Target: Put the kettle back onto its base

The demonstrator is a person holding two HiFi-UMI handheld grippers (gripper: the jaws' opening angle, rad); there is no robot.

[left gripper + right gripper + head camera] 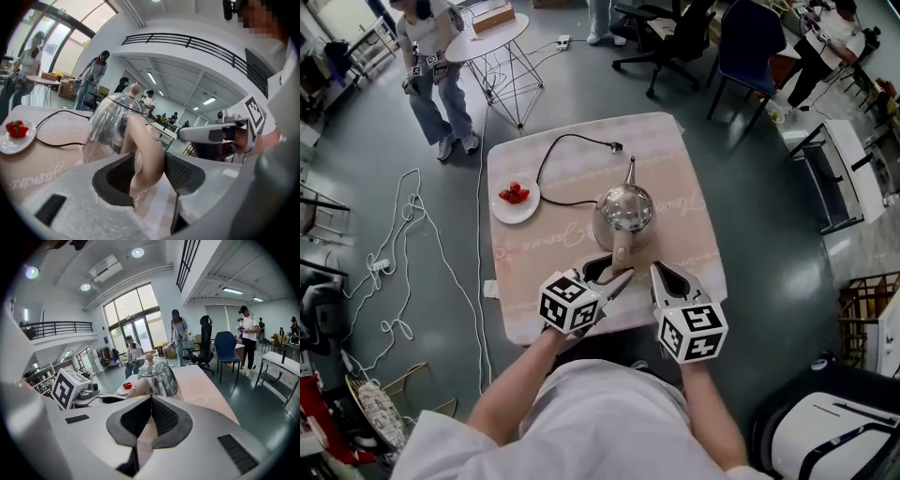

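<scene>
So the kettle (624, 214) is standing upright around the middle of the table (675, 159), a bit toward the near edge, with its handle (145, 159) pointing at the person. The black cord (546, 164) runs in under its left side, though I can't really make out the base underneath. The left gripper (149, 171) has its jaws apart with the handle sitting right between the pads, and it doesn't look squeezed. The right gripper (151, 399) is just to the right of it, over the near edge of the table, with its jaws together and nothing in them. Off to the left there's a white plate (502, 211) with some red berries (515, 193) on it, well apart from the kettle.
</scene>
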